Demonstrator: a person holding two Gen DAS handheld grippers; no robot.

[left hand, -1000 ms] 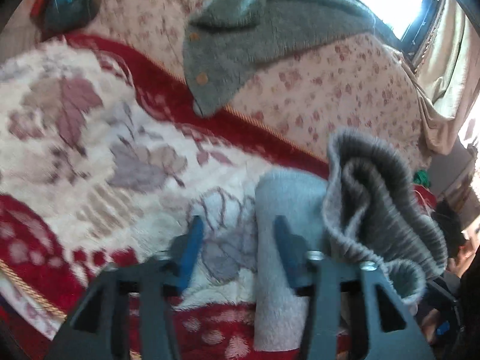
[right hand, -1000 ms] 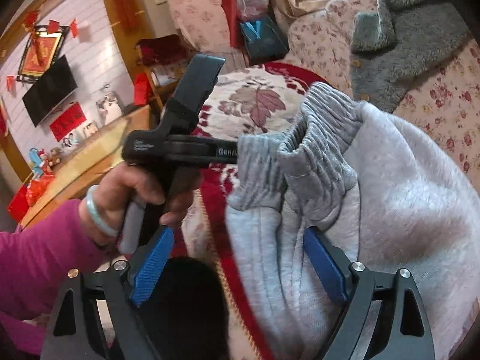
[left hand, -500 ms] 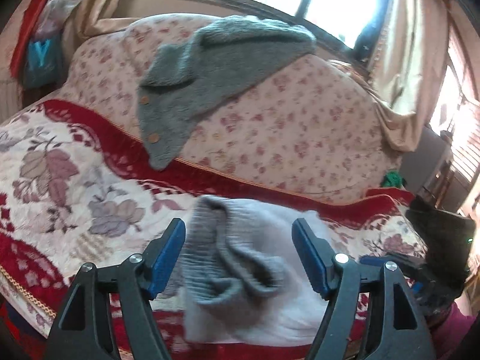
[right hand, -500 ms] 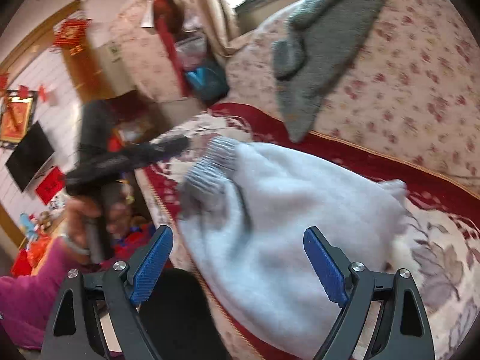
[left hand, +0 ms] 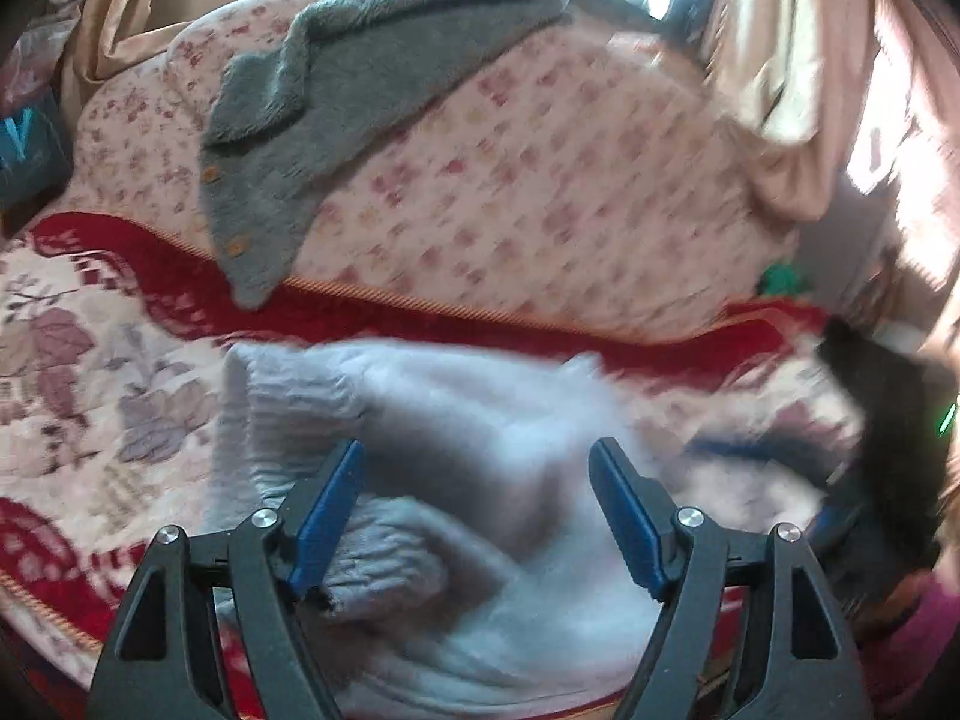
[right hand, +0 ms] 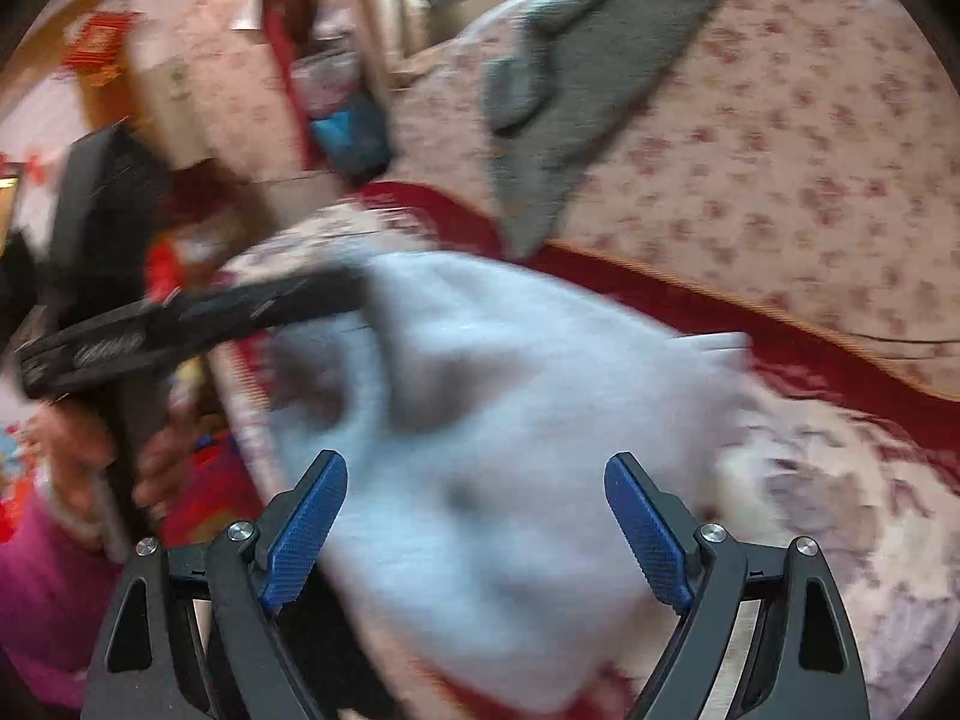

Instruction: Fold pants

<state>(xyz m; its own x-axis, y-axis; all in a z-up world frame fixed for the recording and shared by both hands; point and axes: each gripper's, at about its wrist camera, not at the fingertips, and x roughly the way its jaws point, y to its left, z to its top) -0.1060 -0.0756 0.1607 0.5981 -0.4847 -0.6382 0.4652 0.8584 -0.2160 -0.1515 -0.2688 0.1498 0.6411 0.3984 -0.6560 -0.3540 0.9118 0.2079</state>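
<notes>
The grey pants point(left hand: 456, 480) lie bundled on the red floral sofa cover point(left hand: 90, 372), lower middle of both frames; the fold looks close to done, with only tidying perhaps left. The left hand-held gripper point(left hand: 477, 510) is opening, nothing pinched. The right hand-held gripper point(right hand: 477, 531) stands spread and empty. Only the right view shows the person's hand point(right hand: 162, 462) at far left.

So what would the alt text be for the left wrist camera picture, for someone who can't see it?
Light grey pants lie bundled on a red and cream floral blanket, blurred by motion. The left gripper, with blue pads, is in the foreground, its jaws opening and not pressing on the pants. Behind, a grey knitted cardigan is draped over a floral sofa back.
</notes>
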